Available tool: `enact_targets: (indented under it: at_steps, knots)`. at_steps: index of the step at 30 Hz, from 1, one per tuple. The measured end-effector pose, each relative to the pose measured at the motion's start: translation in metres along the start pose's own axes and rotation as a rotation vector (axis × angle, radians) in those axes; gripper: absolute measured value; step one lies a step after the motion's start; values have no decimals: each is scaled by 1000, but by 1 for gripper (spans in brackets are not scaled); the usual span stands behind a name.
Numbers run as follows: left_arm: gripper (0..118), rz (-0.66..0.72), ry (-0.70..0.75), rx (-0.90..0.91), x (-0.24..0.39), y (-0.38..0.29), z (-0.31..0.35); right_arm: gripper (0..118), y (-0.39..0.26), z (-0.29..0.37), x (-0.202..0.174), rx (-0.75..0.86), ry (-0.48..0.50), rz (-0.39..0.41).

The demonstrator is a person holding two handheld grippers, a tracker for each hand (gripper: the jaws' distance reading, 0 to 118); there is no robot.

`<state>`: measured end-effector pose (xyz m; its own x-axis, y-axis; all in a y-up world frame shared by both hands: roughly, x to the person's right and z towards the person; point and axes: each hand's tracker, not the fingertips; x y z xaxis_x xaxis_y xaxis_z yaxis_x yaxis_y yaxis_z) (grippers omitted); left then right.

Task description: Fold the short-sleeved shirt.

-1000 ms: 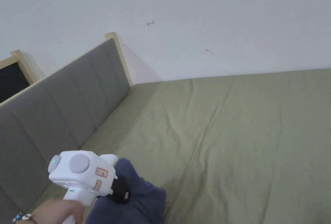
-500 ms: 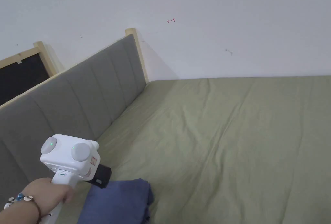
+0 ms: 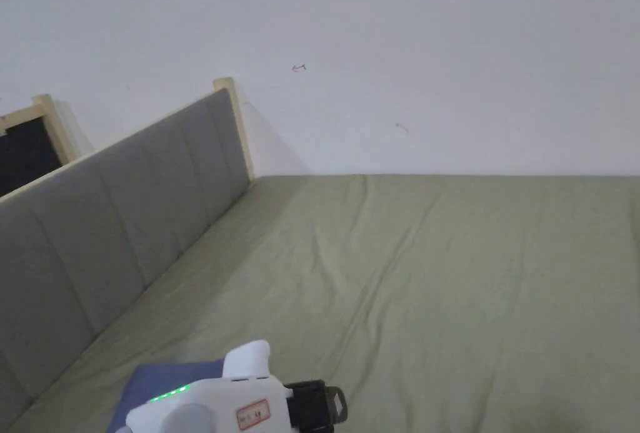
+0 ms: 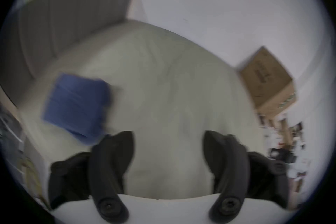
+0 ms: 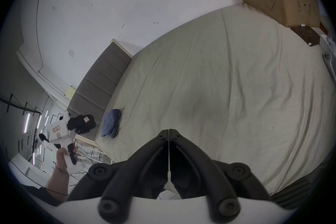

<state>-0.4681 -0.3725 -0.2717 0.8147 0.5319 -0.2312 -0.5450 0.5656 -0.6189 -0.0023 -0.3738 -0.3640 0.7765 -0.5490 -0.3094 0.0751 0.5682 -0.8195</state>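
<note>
Counting one folded blue shirt [image 5: 111, 125] on the bed [image 5: 209, 82], blurred from the left gripper [image 4: 168, 144], jaws wide, empty; right gripper [image 5: 169, 132] pressed closed, empty.

shirt [image 5: 111, 122]: blue matt cloth | sheet [image 3: 475, 278]: creased olive cloth | headboard [image 3: 119, 215]: grey fabric, pale wood

**Gripper low over the bed, shirt at the corner**

From the head view I saw the left gripper [image 3: 334, 404] at the bottom edge, its white body lit with green lights. Behind it lay the blue shirt [image 3: 156, 384] on the olive bedsheet [image 3: 450, 278], near the grey padded headboard [image 3: 119, 215]. I couldn't tell how the jaws stood. A white wall [image 3: 406, 46] rose behind.
</note>
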Motion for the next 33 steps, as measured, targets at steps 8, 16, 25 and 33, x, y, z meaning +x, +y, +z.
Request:
enact_targets:
  at_steps: [8, 16, 25, 33]
  knots:
    - [2, -426, -2, 386, 159, -29, -7, 0, 27, 61, -23, 343, -90, 239]
    - [1, -605, 12, 740, 245, -31, 34, 0, 50, 113, -49, 726, -177, 404]
    - [1, -585, 58, 754, 250, -58, 28, 0, 38, 99, -46, 781, -250, 385]
    - [97, -498, 51, 717, 237, -56, 25, 71, 24, 98, -43, 793, -319, 391]
